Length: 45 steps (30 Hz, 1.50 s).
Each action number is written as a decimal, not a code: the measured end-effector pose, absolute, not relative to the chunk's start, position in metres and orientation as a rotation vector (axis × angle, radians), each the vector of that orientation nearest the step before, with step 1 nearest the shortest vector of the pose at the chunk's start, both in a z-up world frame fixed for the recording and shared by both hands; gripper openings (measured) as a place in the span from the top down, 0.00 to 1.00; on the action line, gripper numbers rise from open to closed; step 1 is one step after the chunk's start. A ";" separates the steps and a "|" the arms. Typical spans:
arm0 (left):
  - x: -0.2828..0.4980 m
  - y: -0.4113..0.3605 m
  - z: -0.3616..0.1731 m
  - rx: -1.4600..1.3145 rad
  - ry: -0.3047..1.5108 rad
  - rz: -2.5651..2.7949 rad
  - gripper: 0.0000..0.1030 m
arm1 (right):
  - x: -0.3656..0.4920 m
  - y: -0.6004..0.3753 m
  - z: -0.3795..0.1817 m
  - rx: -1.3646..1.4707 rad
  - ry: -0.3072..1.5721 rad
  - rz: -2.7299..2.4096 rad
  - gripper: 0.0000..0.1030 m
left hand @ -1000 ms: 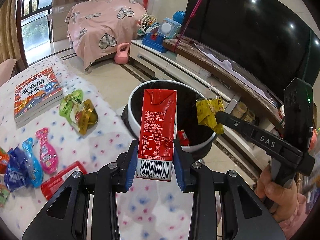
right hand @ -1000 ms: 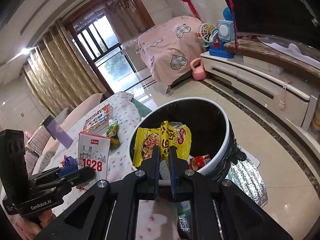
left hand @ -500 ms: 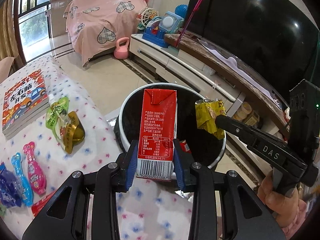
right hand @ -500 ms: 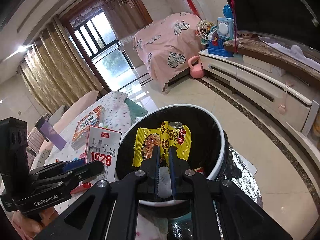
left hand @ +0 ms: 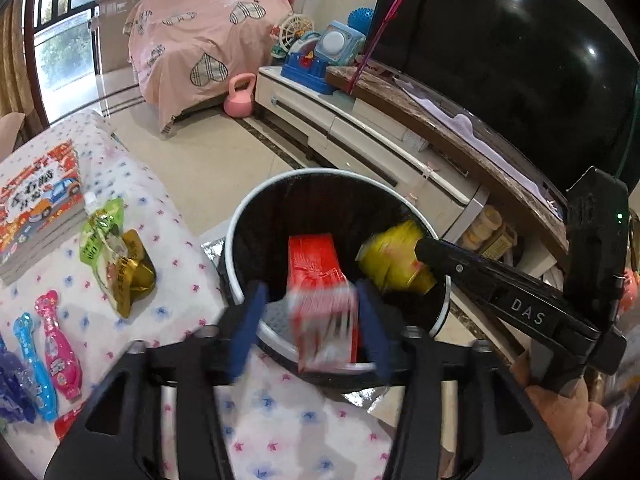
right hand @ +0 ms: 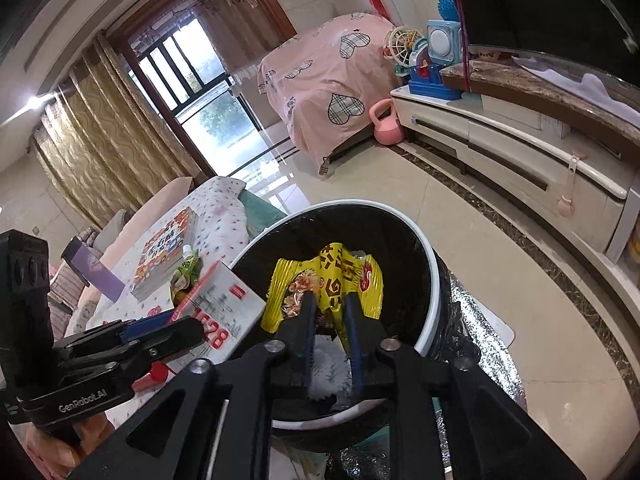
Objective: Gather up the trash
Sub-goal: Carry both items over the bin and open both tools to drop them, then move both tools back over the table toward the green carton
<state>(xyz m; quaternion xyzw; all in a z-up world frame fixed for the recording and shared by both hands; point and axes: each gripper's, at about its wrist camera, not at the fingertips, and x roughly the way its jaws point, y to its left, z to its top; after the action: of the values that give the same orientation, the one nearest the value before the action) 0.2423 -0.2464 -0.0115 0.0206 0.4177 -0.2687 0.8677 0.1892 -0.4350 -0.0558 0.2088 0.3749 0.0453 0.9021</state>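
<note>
— Over the black bin now, both grippers. Left gripper with jaws opening, spread clear of the red carton, blurred, tipping down into the bin mouth.

— And on the right? Right gripper with jaws opening too, yellow snack wrapper between the pads but hanging loose above the bin.

— Looks like a release on both sides. Carton probably stiff and light, best pinched across its flat faces.

— Wrapper thin, crinkly, likely slippery; better caught at a crimped edge. More left on the dotted surface at the left: green pouch, pink packet.

— Soft pouch, so a grip at its firm seam.
</note>
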 end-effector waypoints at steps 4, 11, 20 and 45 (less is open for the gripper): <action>0.236 -0.238 -0.005 0.033 0.857 -0.551 0.43 | 0.185 -0.439 -0.053 0.456 0.760 0.094 0.56; 0.212 -0.203 -0.005 -0.017 0.846 -0.507 0.38 | 0.171 -0.428 -0.042 0.458 0.729 0.106 0.41; 0.177 -0.143 -0.019 -0.050 0.854 -0.434 0.38 | 0.147 -0.380 -0.037 0.448 0.717 0.179 0.23; 0.128 0.023 -0.058 -0.206 0.882 -0.181 0.37 | 0.137 -0.230 -0.066 0.305 0.850 0.402 0.14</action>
<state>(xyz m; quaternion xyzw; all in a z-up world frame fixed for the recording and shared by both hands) 0.1278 0.0231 -0.0585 -0.0993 0.4256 -0.0871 0.8952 0.1372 -0.2297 -0.0660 0.1464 0.4078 0.1930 0.8804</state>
